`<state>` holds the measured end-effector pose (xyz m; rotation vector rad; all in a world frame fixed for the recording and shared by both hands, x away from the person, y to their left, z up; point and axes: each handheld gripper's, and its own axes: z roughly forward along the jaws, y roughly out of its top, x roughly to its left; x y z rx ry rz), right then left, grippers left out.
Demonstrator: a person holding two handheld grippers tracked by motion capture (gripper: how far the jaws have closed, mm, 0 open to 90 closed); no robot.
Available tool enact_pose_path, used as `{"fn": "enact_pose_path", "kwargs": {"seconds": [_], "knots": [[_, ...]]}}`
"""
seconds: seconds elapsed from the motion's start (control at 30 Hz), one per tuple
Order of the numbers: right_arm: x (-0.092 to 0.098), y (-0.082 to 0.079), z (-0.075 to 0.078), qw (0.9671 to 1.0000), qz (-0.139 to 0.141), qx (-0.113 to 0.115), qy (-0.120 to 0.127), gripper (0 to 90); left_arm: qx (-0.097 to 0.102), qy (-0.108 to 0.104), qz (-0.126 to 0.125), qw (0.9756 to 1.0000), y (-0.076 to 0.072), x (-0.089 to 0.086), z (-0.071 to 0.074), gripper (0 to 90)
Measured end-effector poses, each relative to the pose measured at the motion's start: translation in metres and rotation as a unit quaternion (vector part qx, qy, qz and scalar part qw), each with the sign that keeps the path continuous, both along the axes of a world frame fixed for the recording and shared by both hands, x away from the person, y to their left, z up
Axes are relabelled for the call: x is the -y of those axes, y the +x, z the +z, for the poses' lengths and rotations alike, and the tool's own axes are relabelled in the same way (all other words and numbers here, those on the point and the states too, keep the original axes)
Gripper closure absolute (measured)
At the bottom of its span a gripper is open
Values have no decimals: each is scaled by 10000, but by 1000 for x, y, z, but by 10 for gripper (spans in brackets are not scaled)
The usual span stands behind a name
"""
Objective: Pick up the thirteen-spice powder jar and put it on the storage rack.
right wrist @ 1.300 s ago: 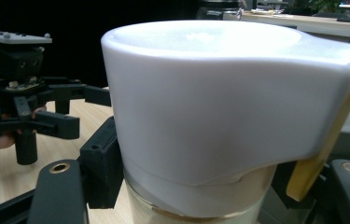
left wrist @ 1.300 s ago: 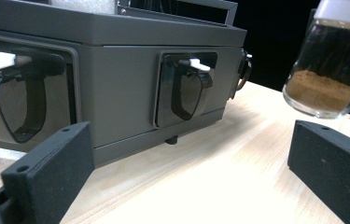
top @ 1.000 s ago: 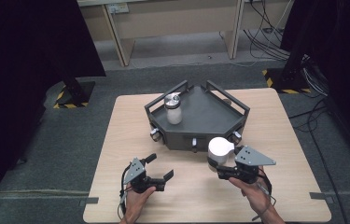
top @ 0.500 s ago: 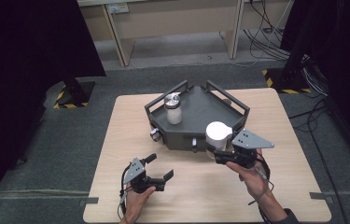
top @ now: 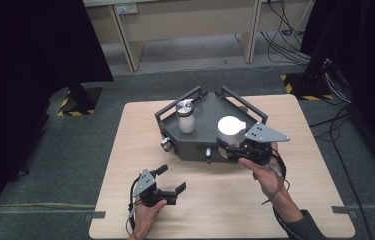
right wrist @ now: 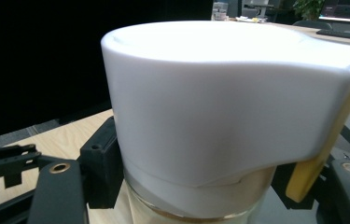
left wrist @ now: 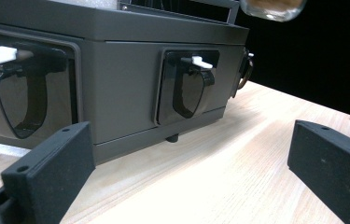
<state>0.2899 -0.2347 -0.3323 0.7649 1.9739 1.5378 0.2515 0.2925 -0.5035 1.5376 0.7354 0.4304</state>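
Right tool point(top: 229, 146): clamped on white-lidded glass jar point(top: 231, 130), above dark tray's point(top: 202, 148) front edge.
Left tool point(top: 171, 180): jaws wide apart, empty, on worktop point(top: 135, 135).
Tray: second jar point(top: 186, 116), upright, contents unclear.

A pale wooden table point(top: 225, 210) is standing on grey carpet. A dark grey angular tray point(top: 202, 142) is sitting directly on it toward the far side, with the near part of the tabletop lying bare.

Counting the things on the tabletop point(top: 125, 150)

There is one dark tray point(top: 202, 137). Two jars: one small jar point(top: 186, 116) stands on the tray, one white-lidded jar point(top: 231, 130) is above its front edge. Two tongs: left tongs point(top: 171, 180), right tongs point(top: 225, 148).
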Motion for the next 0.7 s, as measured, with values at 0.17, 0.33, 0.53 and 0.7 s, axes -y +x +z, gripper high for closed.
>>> {"fn": "enact_pose_path", "kwargs": {"seconds": [0.17, 0.33, 0.53, 0.7], "knots": [[-7, 10, 4, 10000, -88, 1, 17, 308, 0, -1, -17, 10000, 0, 0, 0, 3], [-12, 20, 6, 9999, -158, -34, 13, 308, 2, -5, -21, 10000, 0, 0, 0, 3], [-19, 31, 6, 9995, -320, -83, -3, 308, -16, 24, -66, 10000, 1, 1, 0, 3], [-26, 41, 5, 9989, -465, -74, -22, 308, -10, 28, -74, 10000, 1, 1, 0, 3]]}}
